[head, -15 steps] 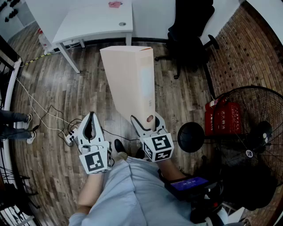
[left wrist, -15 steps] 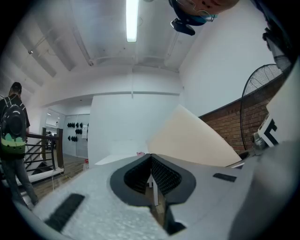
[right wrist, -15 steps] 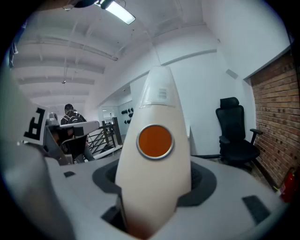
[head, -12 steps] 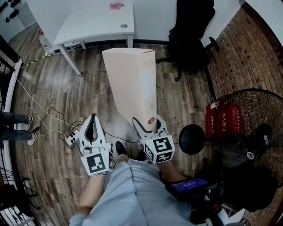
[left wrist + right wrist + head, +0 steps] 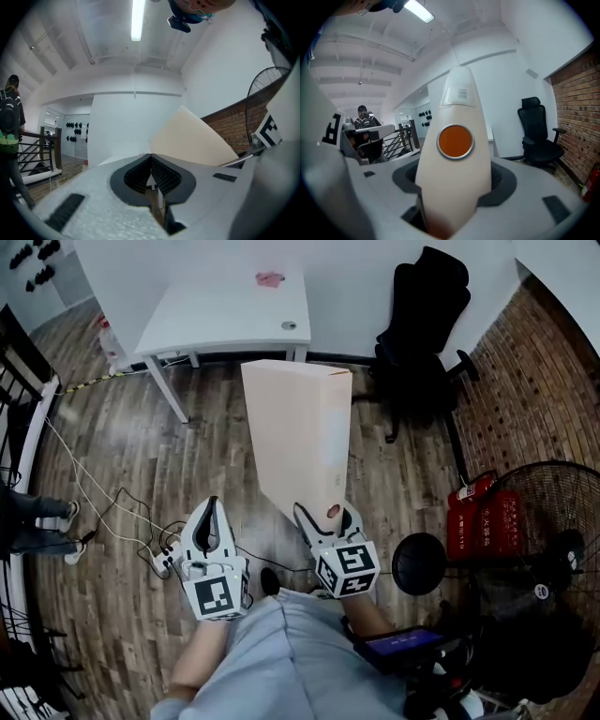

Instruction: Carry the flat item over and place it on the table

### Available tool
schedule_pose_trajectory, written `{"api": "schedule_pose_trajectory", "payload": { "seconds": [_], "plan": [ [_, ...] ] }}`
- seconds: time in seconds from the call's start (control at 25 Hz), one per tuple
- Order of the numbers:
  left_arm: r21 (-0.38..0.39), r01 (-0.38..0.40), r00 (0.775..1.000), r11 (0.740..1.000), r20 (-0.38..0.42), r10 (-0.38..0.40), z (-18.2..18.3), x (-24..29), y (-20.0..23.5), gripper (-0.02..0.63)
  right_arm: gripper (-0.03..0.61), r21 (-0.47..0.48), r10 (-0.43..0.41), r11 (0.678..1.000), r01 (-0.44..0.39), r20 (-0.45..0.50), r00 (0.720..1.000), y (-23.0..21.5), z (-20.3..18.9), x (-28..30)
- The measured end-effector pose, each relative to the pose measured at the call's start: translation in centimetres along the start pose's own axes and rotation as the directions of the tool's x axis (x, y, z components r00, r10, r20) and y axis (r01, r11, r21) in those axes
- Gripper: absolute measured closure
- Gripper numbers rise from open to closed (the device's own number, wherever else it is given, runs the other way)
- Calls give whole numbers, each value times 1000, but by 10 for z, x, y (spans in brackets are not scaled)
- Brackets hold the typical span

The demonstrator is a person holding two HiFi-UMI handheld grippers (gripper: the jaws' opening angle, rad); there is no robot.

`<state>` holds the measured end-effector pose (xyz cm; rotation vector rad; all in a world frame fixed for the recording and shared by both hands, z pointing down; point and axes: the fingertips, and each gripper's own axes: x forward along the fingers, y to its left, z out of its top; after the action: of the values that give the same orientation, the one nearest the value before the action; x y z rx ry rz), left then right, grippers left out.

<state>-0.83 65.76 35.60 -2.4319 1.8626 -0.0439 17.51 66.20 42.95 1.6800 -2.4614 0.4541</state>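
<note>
Carrying: the right gripper (image 5: 325, 514) is clamped on the spine end of a beige binder (image 5: 298, 437), just by its ringed finger hole. The binder juts forward from the jaws, off the floor and resting on nothing.
Left gripper: the left gripper (image 5: 213, 507) has its jaws closed together with nothing between them. It is held just beside the right one and does not touch the binder.
Underfoot: a wooden floor (image 5: 122, 456), with a power strip (image 5: 161, 562) and trailing cables near the left gripper.
Ahead: a white worktop (image 5: 225, 310) stands beyond the binder's far edge, against the wall. A small pink thing (image 5: 270, 278) lies at its back.
Far right: a black office chair (image 5: 422, 315) stands beside the worktop.
Done so far: the pick-up looks complete, judging by the firm one-ended grip, and the carry appears to be under way.
Left to do: close the remaining gap to the worktop, lay the binder flat on it, then open the right jaws.
Watch for: the binder is held by one end only, so it may sag or swing as it is lowered.
</note>
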Motion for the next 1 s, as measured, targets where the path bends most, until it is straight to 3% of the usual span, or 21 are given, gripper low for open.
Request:
{"api": "schedule_pose_trajectory", "payload": {
  "seconds": [0.24, 0.56, 1.0],
  "plan": [
    [-9, -6, 1000, 1000, 0, 6, -2, 15, 44, 607, 290, 15, -6, 1000, 6, 19, 1000, 21, 16, 33],
    [-12, -3, 1000, 1000, -27, 3, -19, 47, 60, 606, 288, 19, -21, 1000, 20, 17, 1000, 12, 23, 72],
    [8, -17, 996, 1000, -86, 17, -42, 174, 83, 606, 288, 53, -30, 998, 32, -24, 999, -47, 38, 181]
  ]
}}
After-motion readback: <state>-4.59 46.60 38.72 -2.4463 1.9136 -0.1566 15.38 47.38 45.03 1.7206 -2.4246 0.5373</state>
